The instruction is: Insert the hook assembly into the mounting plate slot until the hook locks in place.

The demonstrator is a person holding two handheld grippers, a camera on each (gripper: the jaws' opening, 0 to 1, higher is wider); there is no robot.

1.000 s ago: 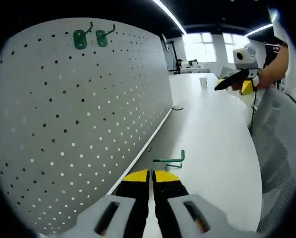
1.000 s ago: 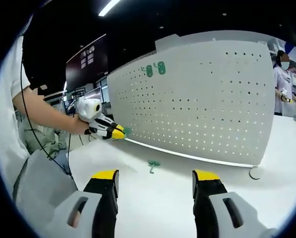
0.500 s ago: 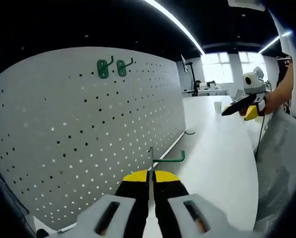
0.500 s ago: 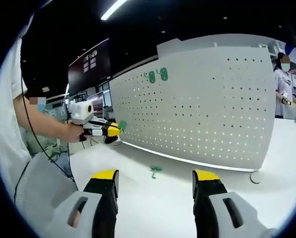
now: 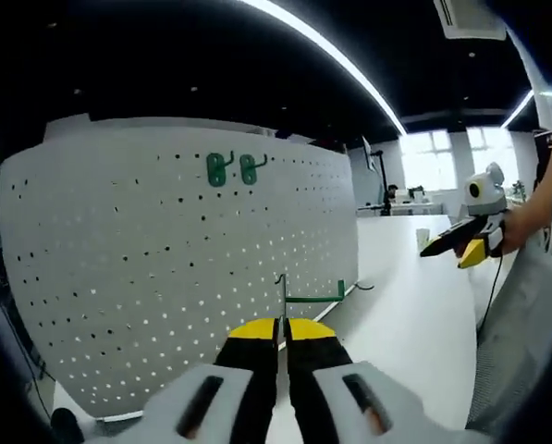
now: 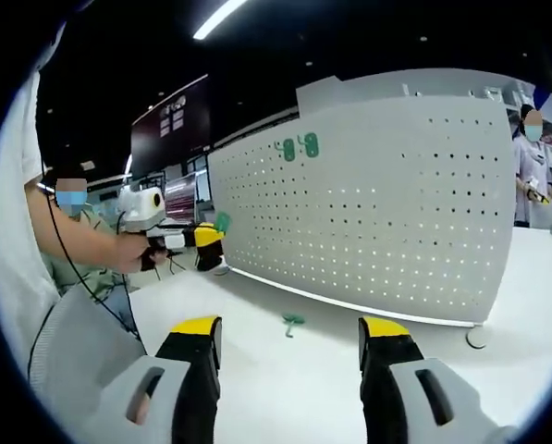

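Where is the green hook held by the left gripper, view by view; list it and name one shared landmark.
Left gripper view: green hook just above centre-bottom, clamped between the left gripper's yellow tips.
Right gripper view: the same hook at left-centre, at the tip of the left gripper.
Shared landmark: the two mounted green hooks on the white pegboard.

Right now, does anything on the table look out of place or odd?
One green hook lies loose on the white table in front of the pegboard, while two others hang on it. Nothing looks spilled or damaged.
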